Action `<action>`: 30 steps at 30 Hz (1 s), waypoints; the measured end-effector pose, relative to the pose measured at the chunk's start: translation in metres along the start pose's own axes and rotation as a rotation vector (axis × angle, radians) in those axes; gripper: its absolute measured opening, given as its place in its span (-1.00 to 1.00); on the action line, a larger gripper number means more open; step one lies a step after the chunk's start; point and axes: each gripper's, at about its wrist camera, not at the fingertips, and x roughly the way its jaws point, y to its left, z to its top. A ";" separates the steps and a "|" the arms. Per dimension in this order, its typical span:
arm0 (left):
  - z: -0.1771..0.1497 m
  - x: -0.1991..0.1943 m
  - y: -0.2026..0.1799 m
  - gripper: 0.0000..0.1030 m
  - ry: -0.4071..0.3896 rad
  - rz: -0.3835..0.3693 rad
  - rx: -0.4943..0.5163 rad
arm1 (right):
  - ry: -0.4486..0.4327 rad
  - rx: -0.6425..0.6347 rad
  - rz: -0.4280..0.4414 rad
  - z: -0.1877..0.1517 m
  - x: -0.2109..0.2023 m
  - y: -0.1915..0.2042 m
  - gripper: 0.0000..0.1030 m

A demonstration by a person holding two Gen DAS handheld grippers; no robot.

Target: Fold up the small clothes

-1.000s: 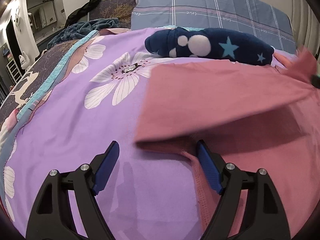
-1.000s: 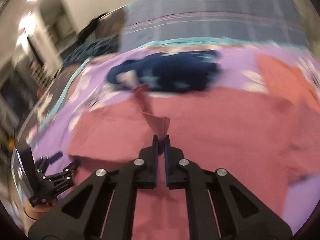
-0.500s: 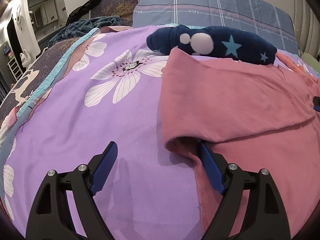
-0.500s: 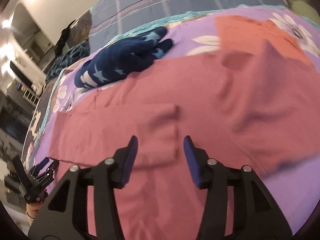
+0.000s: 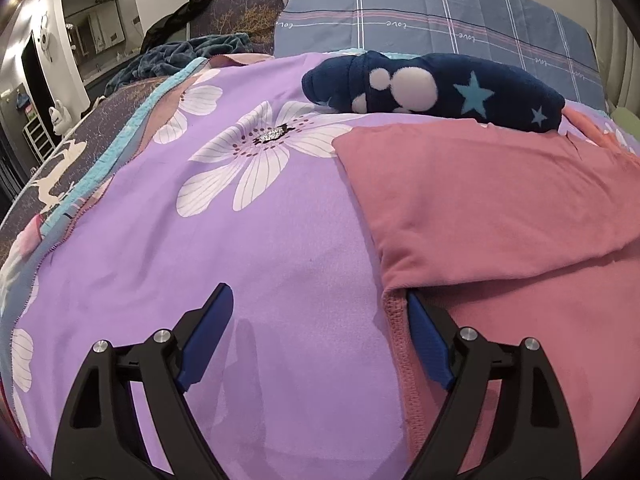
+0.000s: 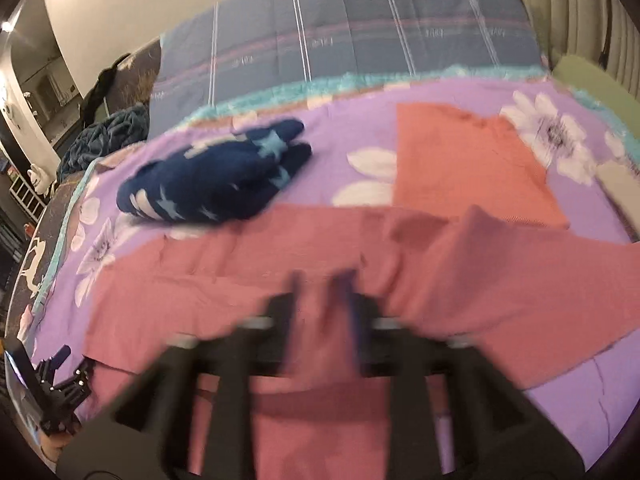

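Note:
A pink garment [image 5: 500,200] lies spread on the purple flowered bedsheet [image 5: 240,240], with its left part folded over onto the body. My left gripper [image 5: 318,296] stands open low over the sheet. Its right finger [image 5: 428,344] sits at the fold's near corner, against the stitched hem. The right wrist view is blurred by motion. In it my right gripper [image 6: 322,280] hovers over the middle of the pink garment [image 6: 480,280], jaws apart, nothing pinched between them. The left gripper [image 6: 60,376] shows at that view's lower left edge.
A rolled navy garment with stars and white dots [image 5: 432,88] lies just beyond the pink one. An orange garment [image 6: 468,164] lies flat at the back right. A blue plaid cover [image 5: 440,12] and a teal blanket [image 5: 176,56] lie at the head of the bed.
My right gripper carried the pink flap over the garment, opened and let it drop, then drew away. The flap now lies folded flat. The left gripper stayed put.

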 end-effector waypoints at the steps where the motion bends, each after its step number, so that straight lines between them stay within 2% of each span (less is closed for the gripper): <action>1: 0.000 -0.001 0.000 0.64 -0.002 0.000 0.000 | 0.017 0.019 0.012 -0.002 0.003 -0.006 0.04; 4: -0.001 0.001 0.003 0.64 0.005 -0.014 -0.011 | 0.018 0.054 0.045 -0.014 -0.003 -0.023 0.03; 10: -0.001 0.001 0.002 0.64 0.003 -0.012 -0.012 | 0.064 -0.065 0.013 -0.049 -0.008 -0.020 0.02; 14: -0.001 0.000 0.002 0.64 0.000 -0.008 -0.009 | 0.098 -0.123 -0.017 -0.061 0.009 -0.011 0.01; 15: -0.001 0.000 0.002 0.65 0.001 -0.010 -0.010 | 0.102 -0.124 -0.027 -0.060 0.015 -0.010 -0.13; 16: -0.001 0.000 0.002 0.65 0.000 -0.012 -0.013 | 0.111 -0.122 -0.033 -0.058 0.023 -0.011 -0.65; 17: -0.001 0.001 0.003 0.65 -0.001 -0.018 -0.019 | 0.118 -0.120 -0.044 -0.057 0.027 -0.011 -0.88; 20: -0.001 0.000 0.007 0.63 -0.004 -0.037 -0.038 | 0.119 -0.087 -0.061 -0.050 0.012 -0.007 -0.87; 21: -0.001 0.000 0.008 0.55 -0.005 -0.046 -0.042 | 0.116 -0.083 -0.095 -0.047 0.007 -0.006 -0.88; 22: -0.002 0.000 0.008 0.39 -0.009 -0.061 -0.044 | 0.115 -0.073 -0.177 -0.044 0.003 -0.006 -0.76; 23: -0.002 -0.003 0.008 0.29 -0.019 -0.092 -0.044 | 0.104 -0.052 -0.334 -0.039 -0.001 -0.008 -0.57; 24: -0.003 -0.004 0.006 0.10 -0.026 -0.108 -0.043 | 0.088 -0.037 -0.424 -0.036 -0.004 -0.008 0.12; 25: -0.004 -0.007 0.005 -0.05 -0.037 -0.120 -0.037 | 0.063 -0.031 -0.444 -0.033 -0.008 -0.005 0.26; 27: -0.005 -0.015 0.000 -0.19 -0.067 -0.141 -0.019 | -0.013 -0.043 -0.348 -0.028 -0.020 0.018 0.18; 29: -0.006 -0.021 -0.001 -0.32 -0.092 -0.180 -0.012 | 0.008 -0.135 -0.210 -0.024 -0.015 0.061 0.04; 30: -0.007 -0.023 0.000 -0.38 -0.100 -0.212 -0.015 | 0.036 -0.197 -0.135 -0.023 -0.009 0.085 -0.12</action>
